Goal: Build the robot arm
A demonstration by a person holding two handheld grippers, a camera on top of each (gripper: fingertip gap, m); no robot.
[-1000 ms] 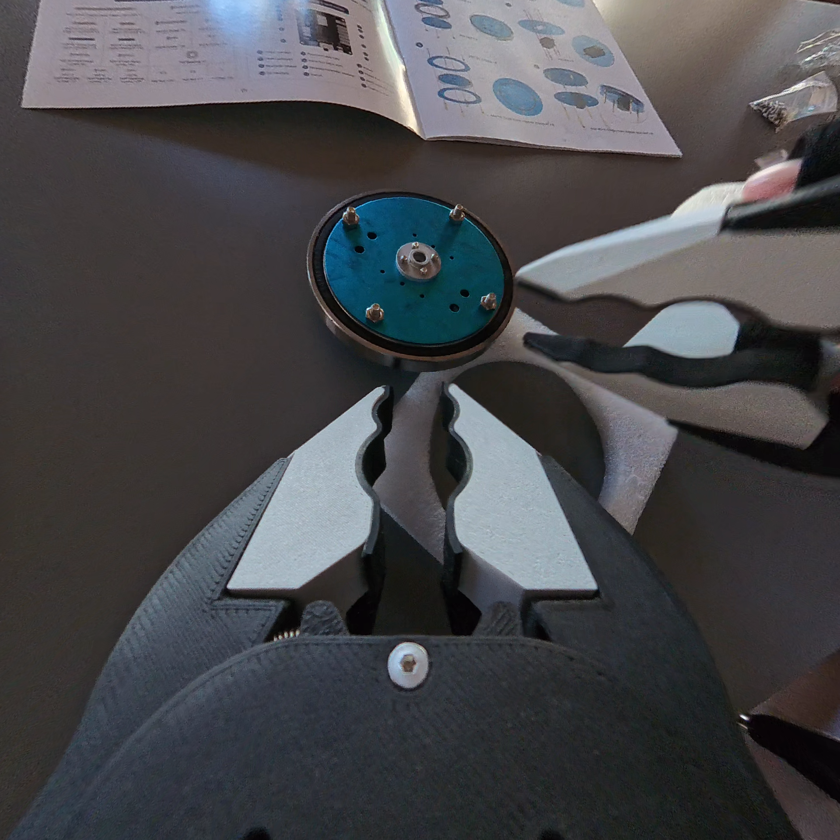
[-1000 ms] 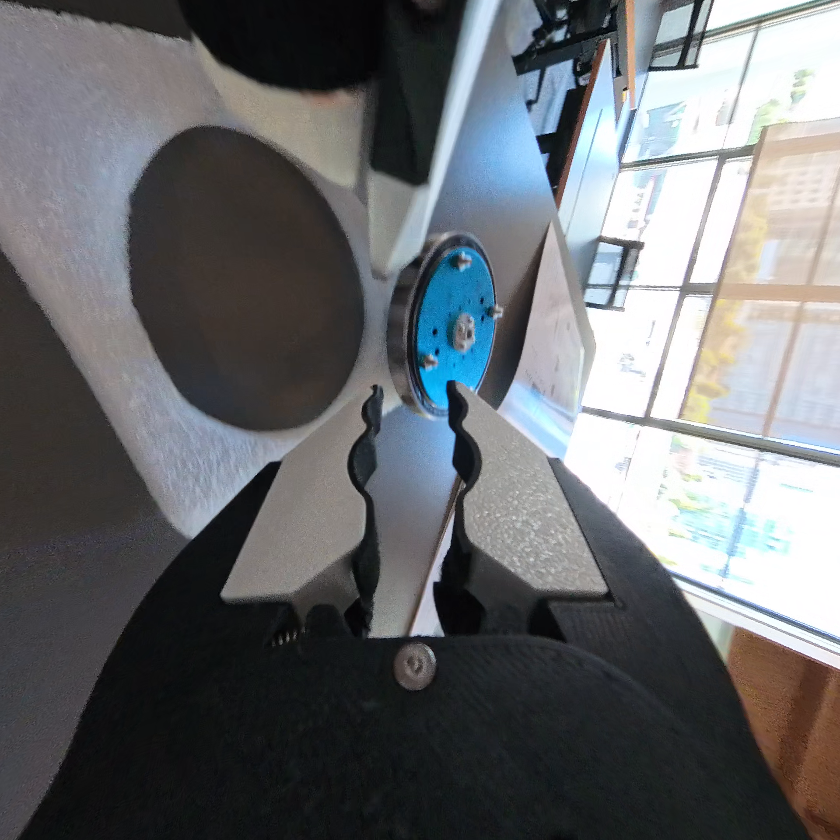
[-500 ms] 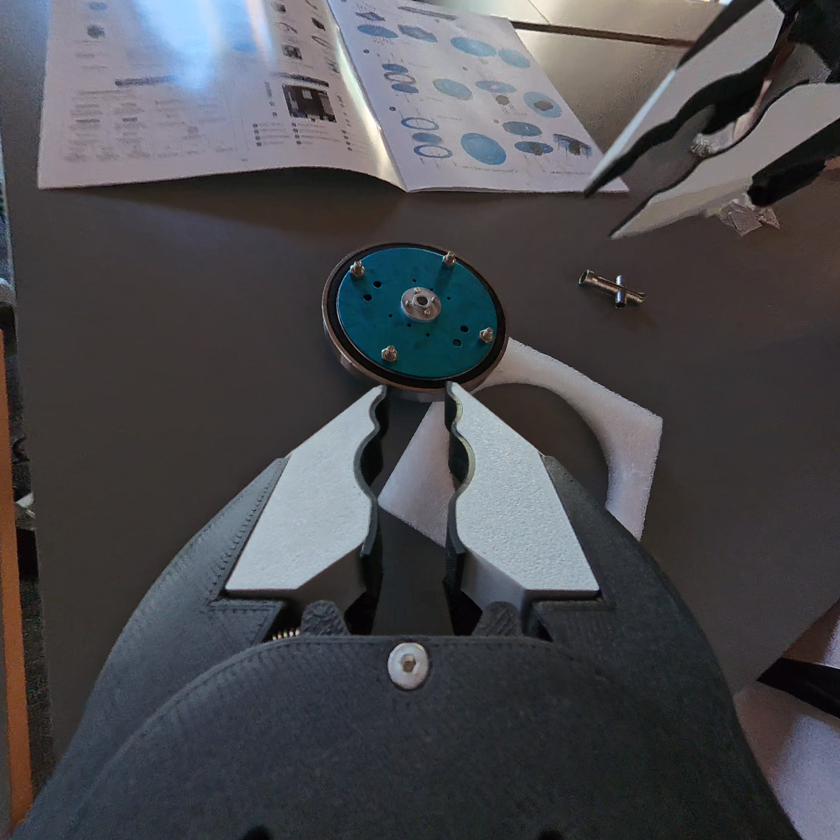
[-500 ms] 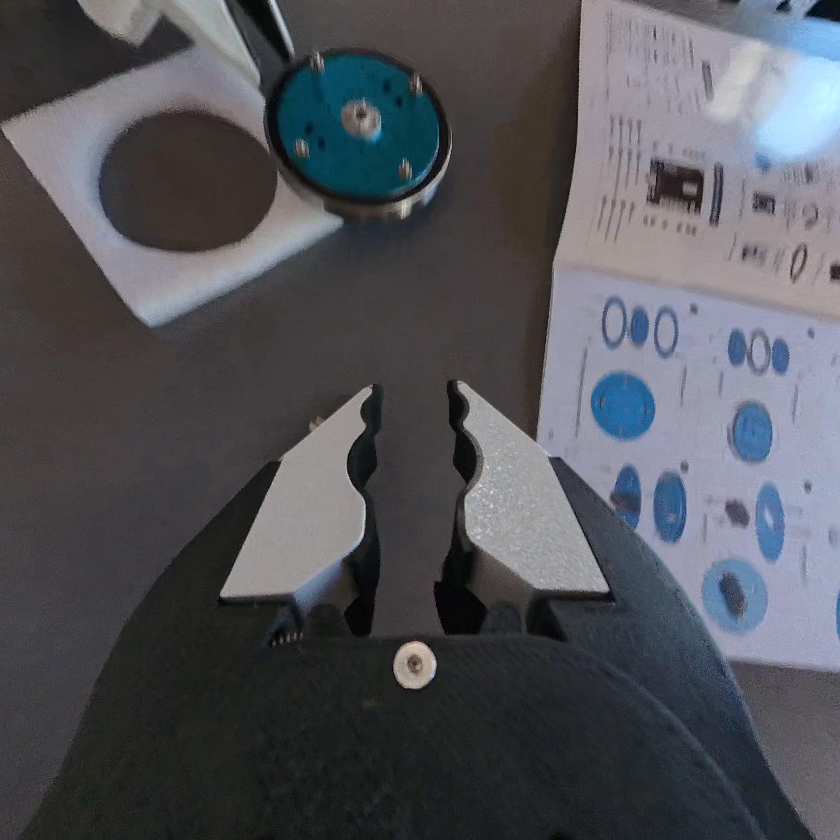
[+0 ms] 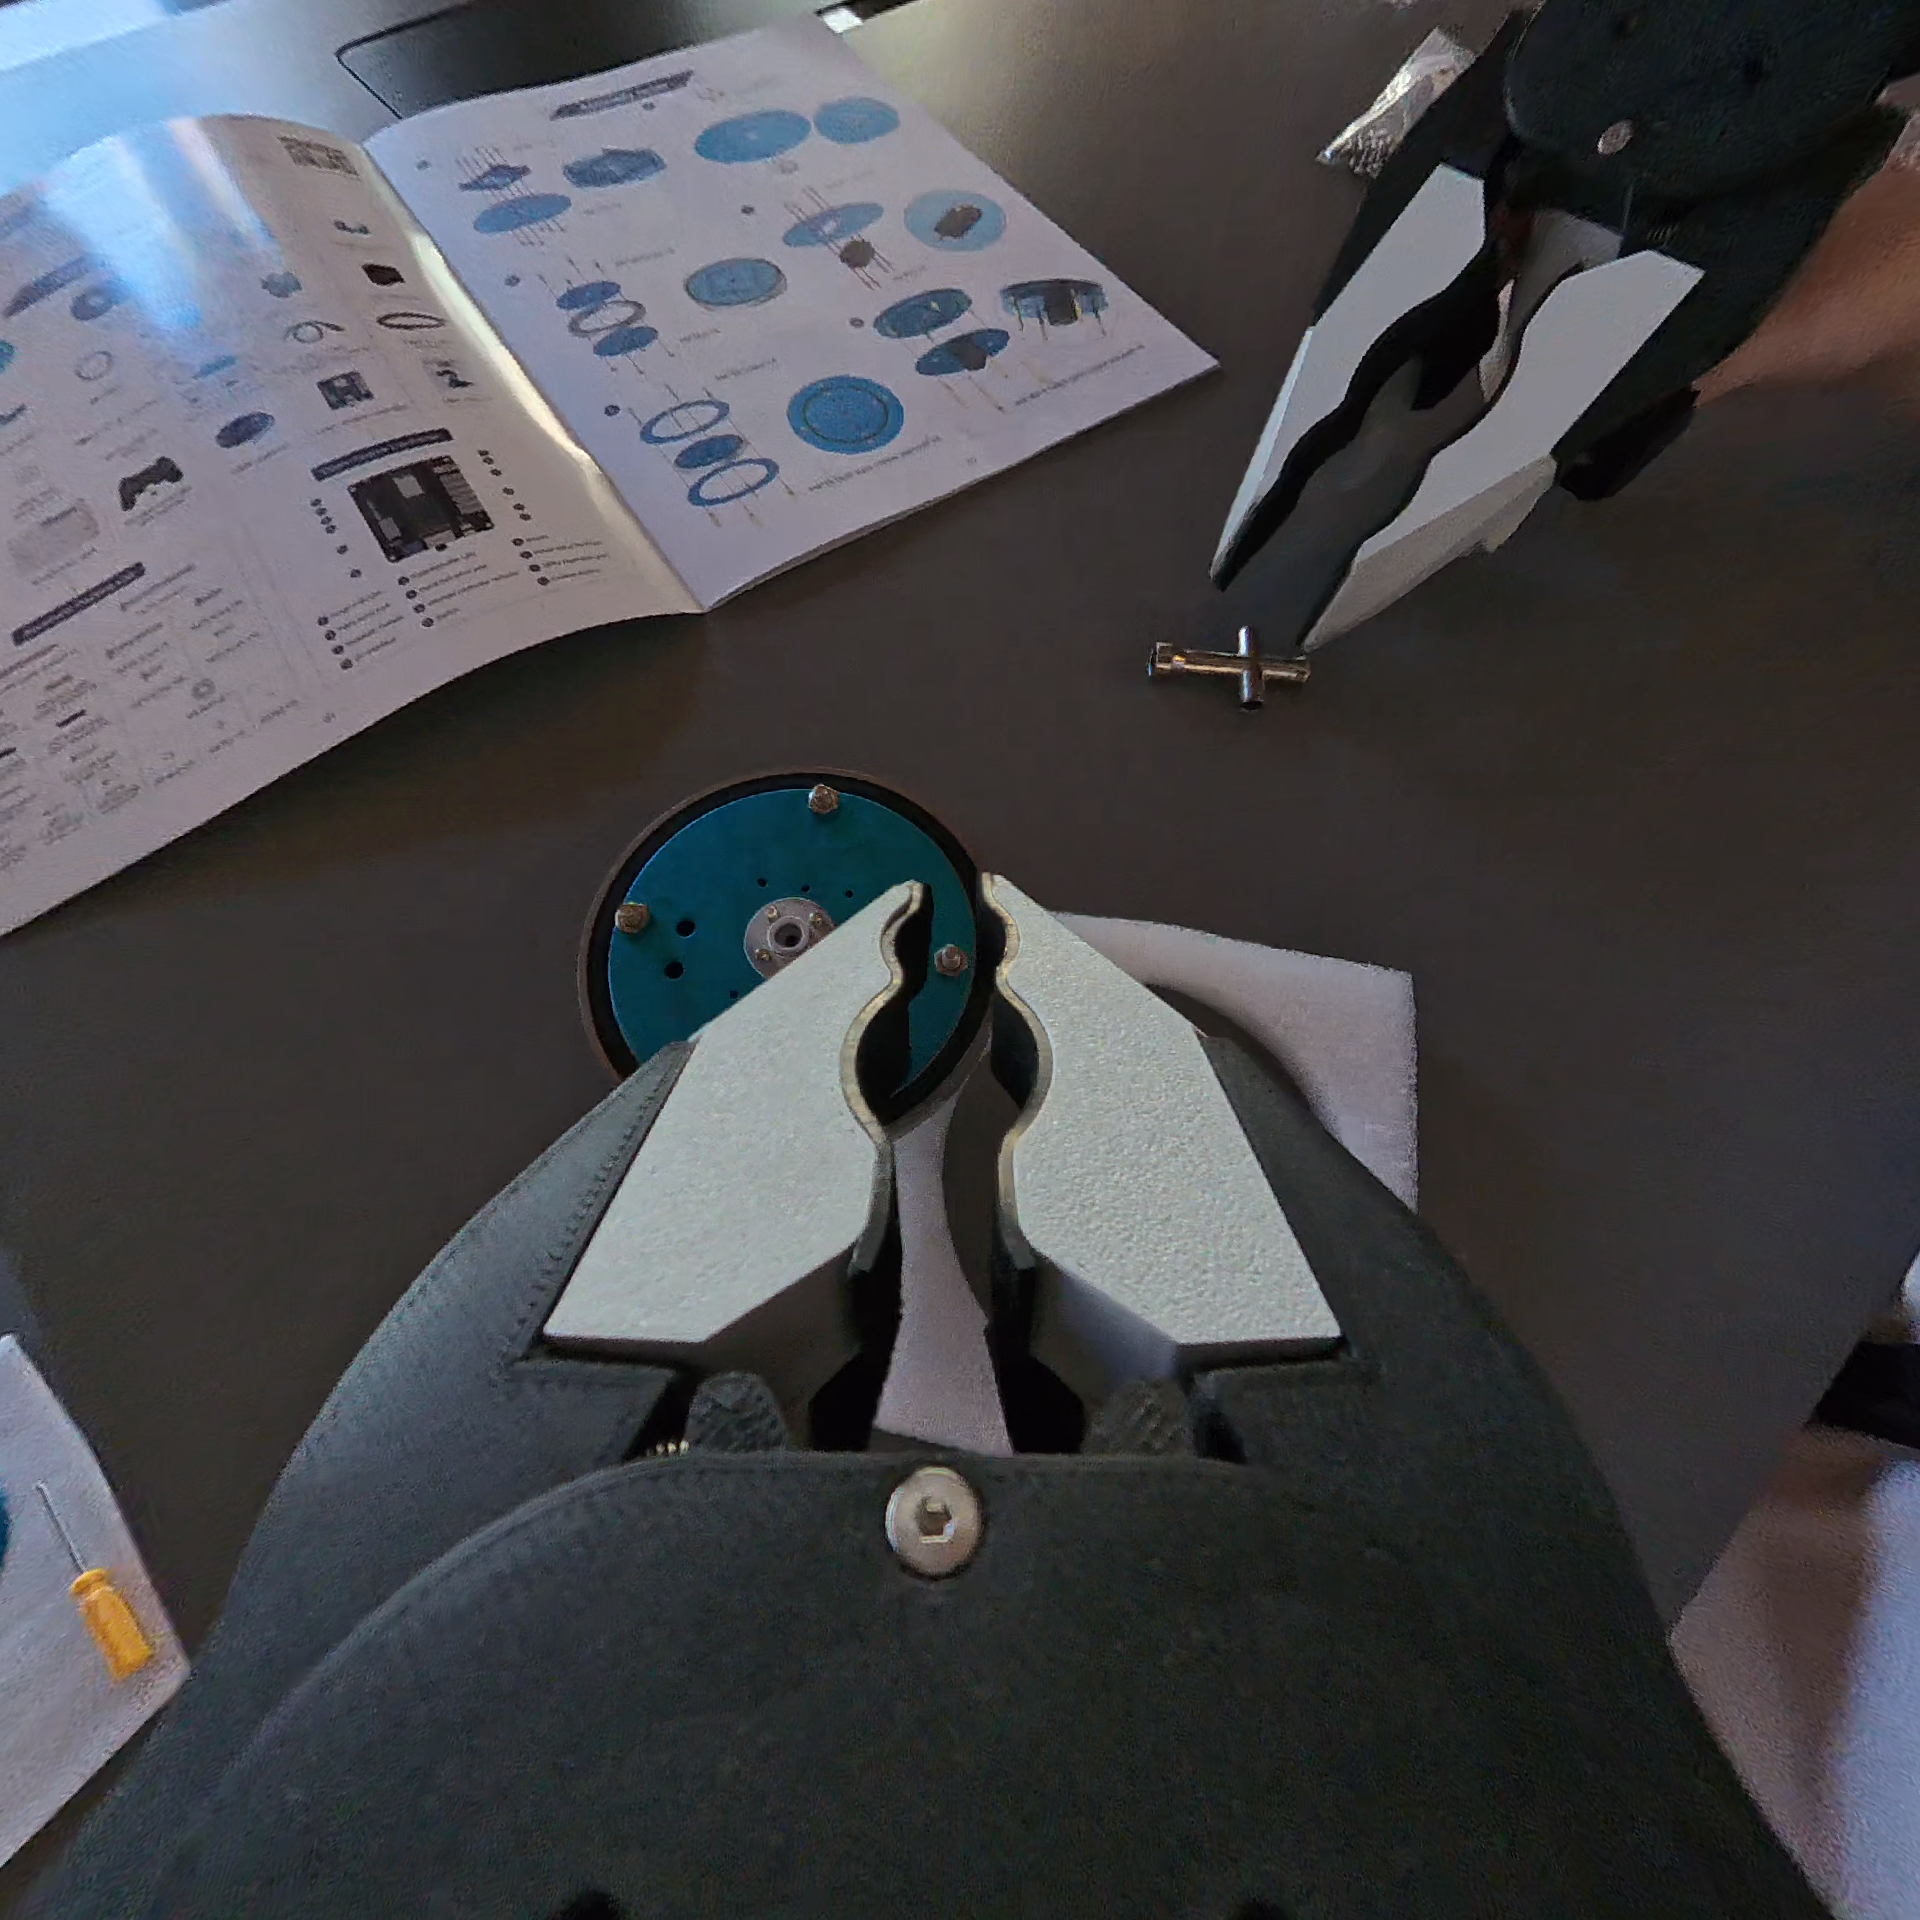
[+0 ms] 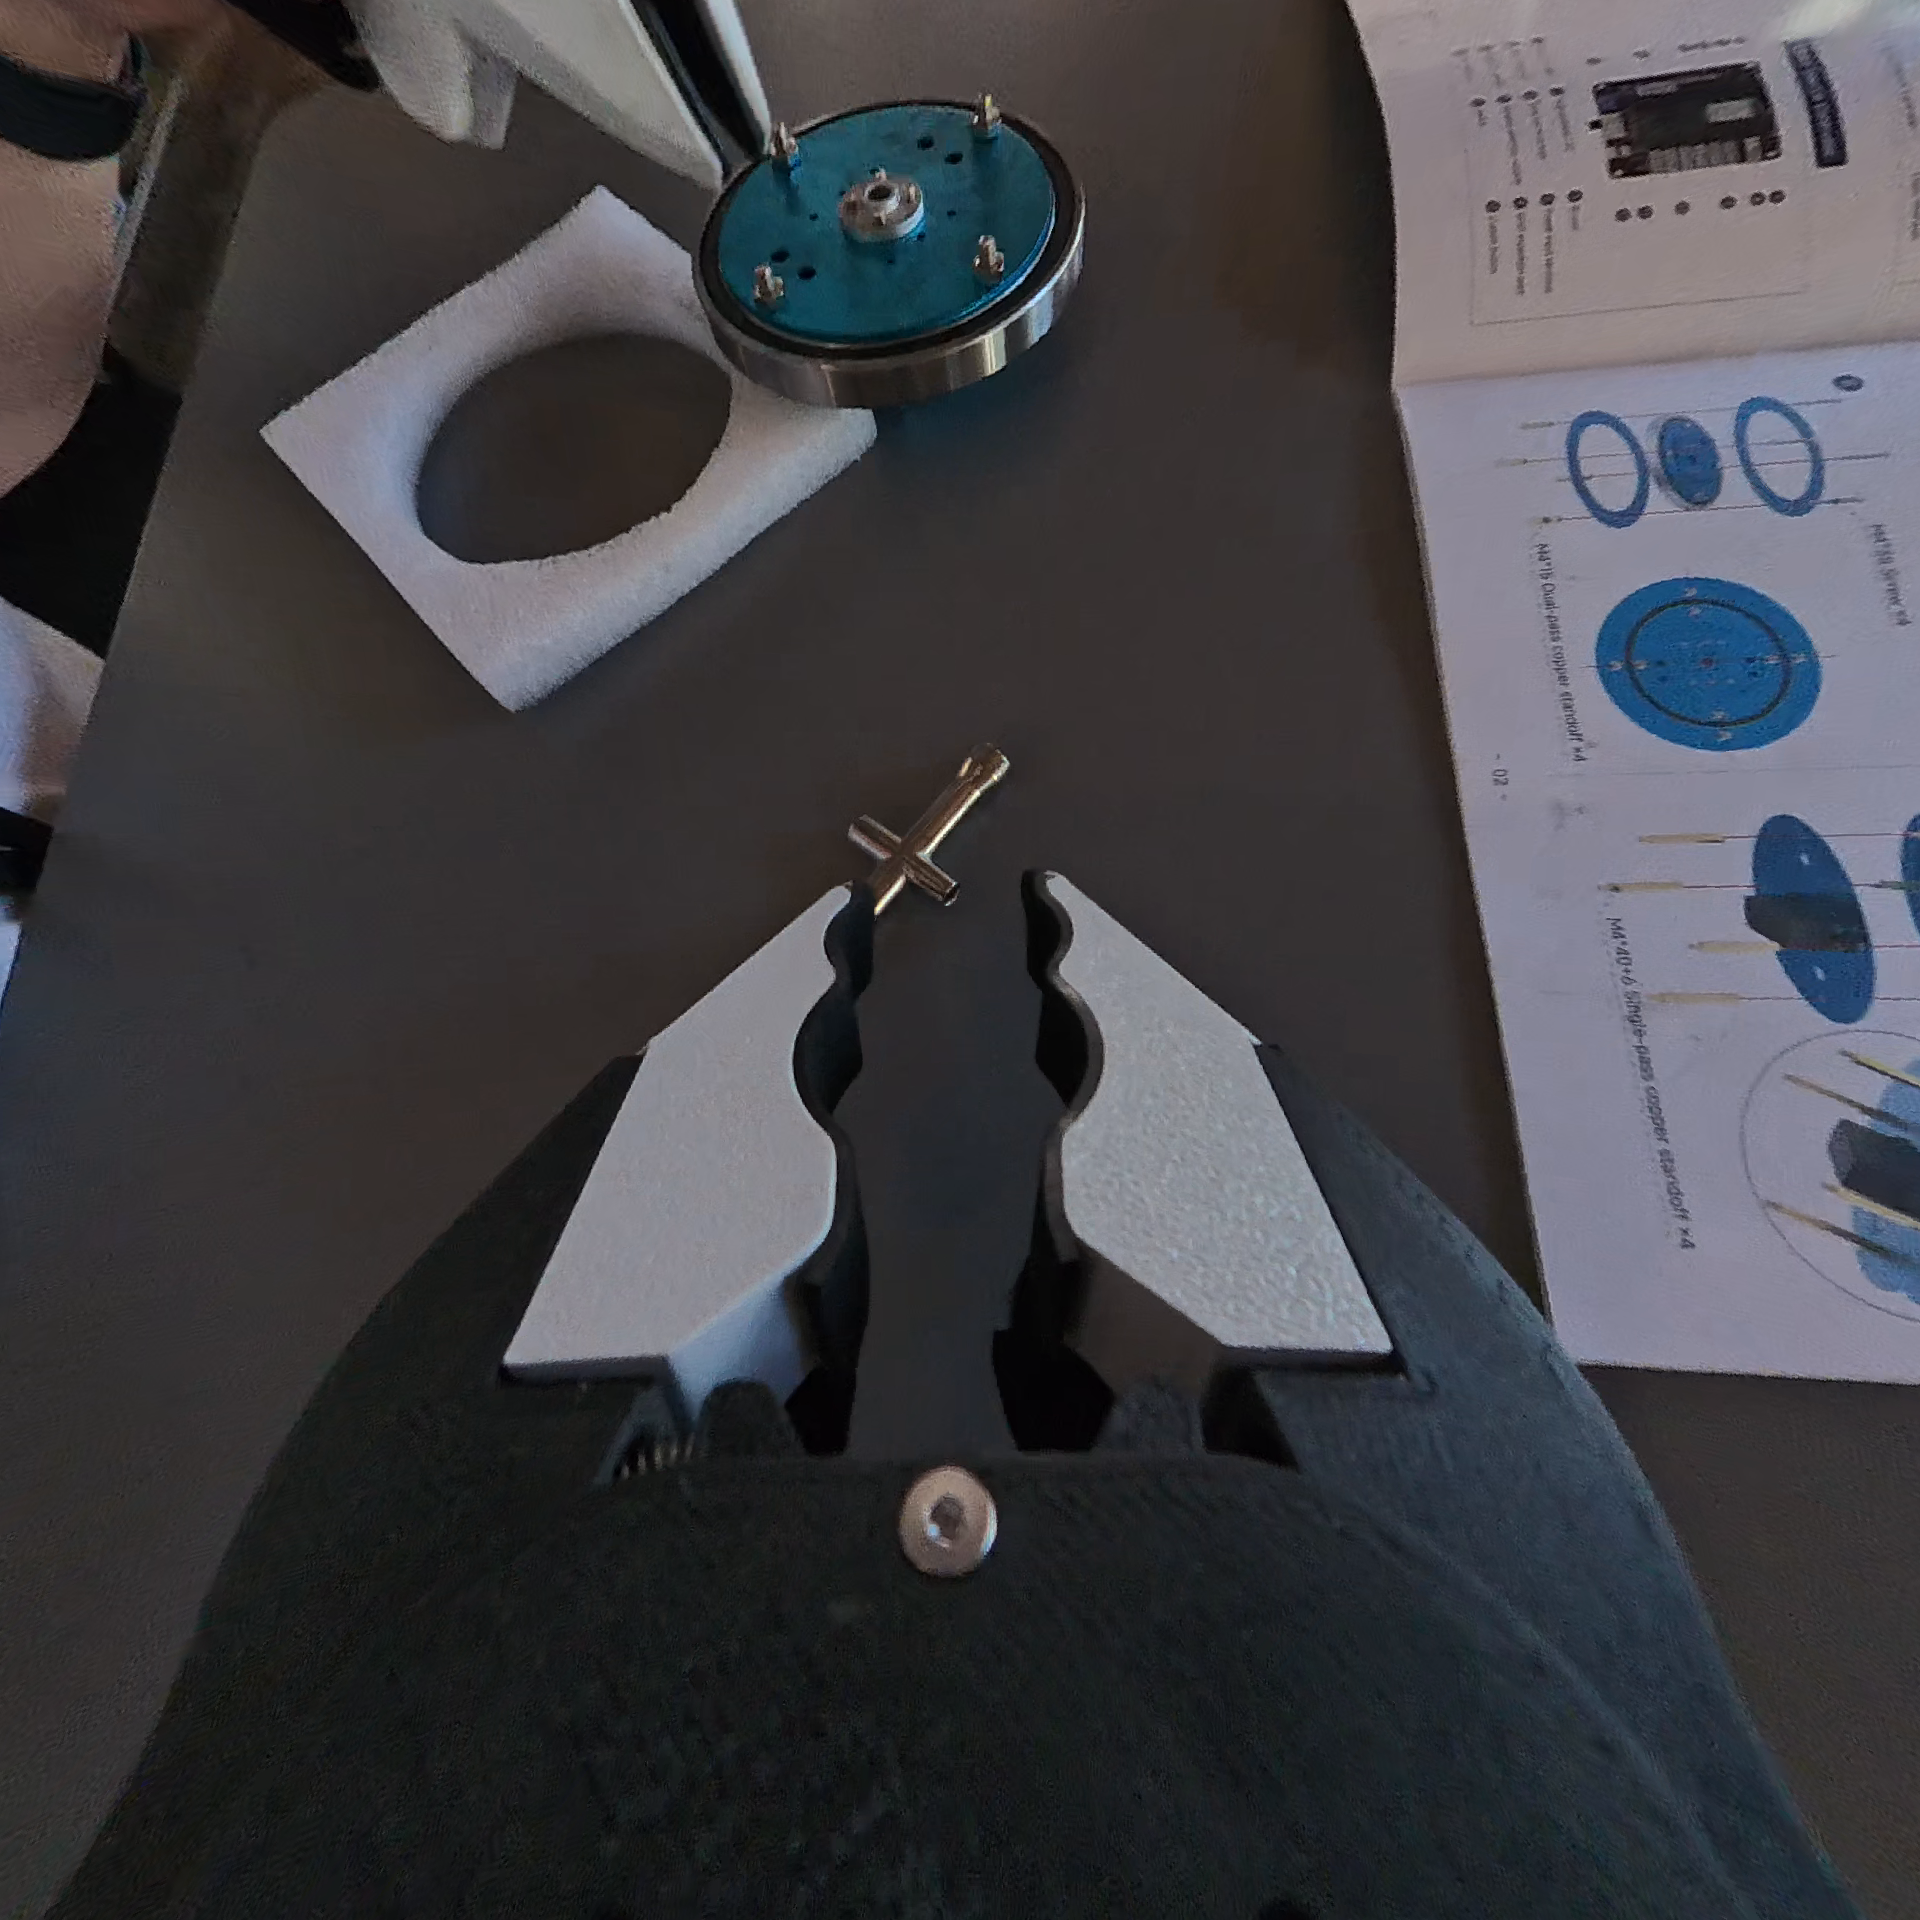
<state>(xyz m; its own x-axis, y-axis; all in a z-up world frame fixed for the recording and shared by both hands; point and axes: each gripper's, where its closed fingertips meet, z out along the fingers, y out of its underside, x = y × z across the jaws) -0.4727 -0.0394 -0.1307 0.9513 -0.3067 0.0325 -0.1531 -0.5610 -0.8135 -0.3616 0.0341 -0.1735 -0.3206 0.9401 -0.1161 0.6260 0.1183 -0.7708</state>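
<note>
right gripper (image 6: pixel 940 883) jaws apart, frame centre, left tip touching cross wrench (image 6: pixel 925 828) — centre before closing; left gripper (image 5: pixel 951 888) parted over blue disc (image 5: pixel 727 935).

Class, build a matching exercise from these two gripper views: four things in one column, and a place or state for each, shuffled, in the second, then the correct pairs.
Things
1. blue disc
2. cross-shaped metal tool
3. white foam piece
4. open booklet

Places or states
A. lying on the dark table just ahead of the right gripper tips
B. has a round hole cut through it
C. spread flat, showing printed diagrams
D. carries four upright metal posts and a metal rim

Pairs: 1-D, 2-A, 3-B, 4-C
</note>
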